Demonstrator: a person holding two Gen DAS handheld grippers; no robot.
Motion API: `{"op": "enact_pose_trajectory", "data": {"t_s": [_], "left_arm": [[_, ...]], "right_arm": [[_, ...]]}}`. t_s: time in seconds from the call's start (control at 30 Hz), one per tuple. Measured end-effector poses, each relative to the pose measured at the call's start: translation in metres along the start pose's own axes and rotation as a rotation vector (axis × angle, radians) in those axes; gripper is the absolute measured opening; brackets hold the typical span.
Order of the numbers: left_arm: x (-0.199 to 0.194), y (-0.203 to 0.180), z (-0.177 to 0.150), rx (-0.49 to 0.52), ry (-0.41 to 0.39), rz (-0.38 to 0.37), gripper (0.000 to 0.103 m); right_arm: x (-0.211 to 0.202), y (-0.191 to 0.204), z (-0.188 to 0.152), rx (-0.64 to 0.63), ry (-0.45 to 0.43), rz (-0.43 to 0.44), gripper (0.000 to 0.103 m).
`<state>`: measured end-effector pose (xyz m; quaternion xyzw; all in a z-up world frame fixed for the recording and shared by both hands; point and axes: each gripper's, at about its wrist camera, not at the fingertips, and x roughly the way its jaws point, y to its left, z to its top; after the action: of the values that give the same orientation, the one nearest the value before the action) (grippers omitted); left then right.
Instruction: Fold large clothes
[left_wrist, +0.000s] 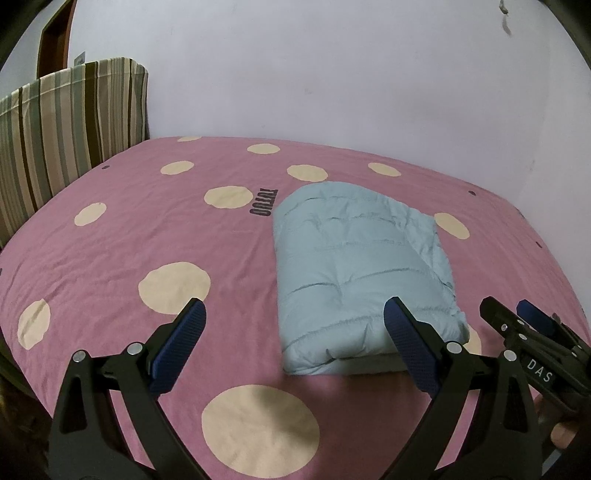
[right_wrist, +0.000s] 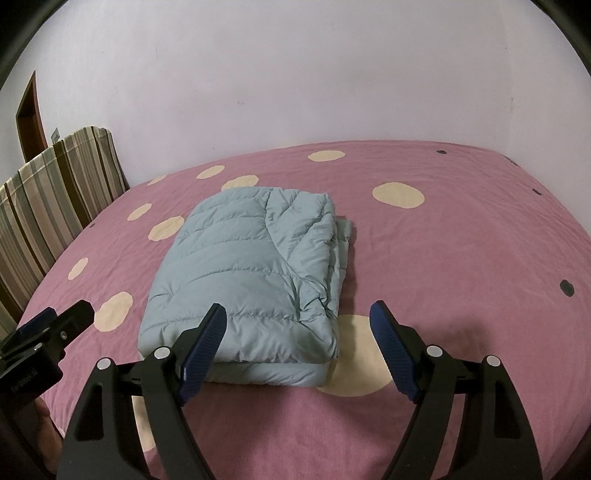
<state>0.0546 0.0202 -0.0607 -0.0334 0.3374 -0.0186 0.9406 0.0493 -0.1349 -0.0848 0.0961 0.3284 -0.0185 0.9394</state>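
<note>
Left wrist view: a folded pale-blue puffer jacket (left_wrist: 360, 273) lies on a pink polka-dot bedsheet (left_wrist: 147, 229). Both the left gripper (left_wrist: 293, 332) and right gripper (right_wrist: 299, 332) hover above its near edge, jaws wide, holding nothing.

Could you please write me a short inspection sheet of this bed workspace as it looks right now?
Surface: pink bedsheet with cream dots, mostly smooth.
Job's things: light blue puffer jacket lying folded into a compact bundle on the sheet.
Clutter: nothing seen.
Grippers: left gripper open, empty; right gripper open, empty; both apart from the jacket.
Cables: nothing seen.
Surroundings: striped cushion at the left edge, plain wall, wooden door frame.
</note>
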Motion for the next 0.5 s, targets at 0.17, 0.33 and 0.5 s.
{"op": "enact_pose_trajectory", "data": {"t_s": [0.17,0.33,0.5], "left_arm": [[0.0000,0.0013,-0.0004,0.002,0.001,-0.001,0.097],[0.0003,0.0015,-0.0011,0.002,0.001,0.001,0.097],[-0.0004,-0.0001,-0.0013,0.001,0.001,-0.001,0.097]], "right_arm": [[0.0005,0.0015,-0.0007,0.001,0.002,0.000,0.079],[0.0013,0.0020,-0.0007,0.002,0.004,-0.002,0.079],[0.0014,0.0022,-0.0011,0.003,0.004,-0.002,0.079]]}}
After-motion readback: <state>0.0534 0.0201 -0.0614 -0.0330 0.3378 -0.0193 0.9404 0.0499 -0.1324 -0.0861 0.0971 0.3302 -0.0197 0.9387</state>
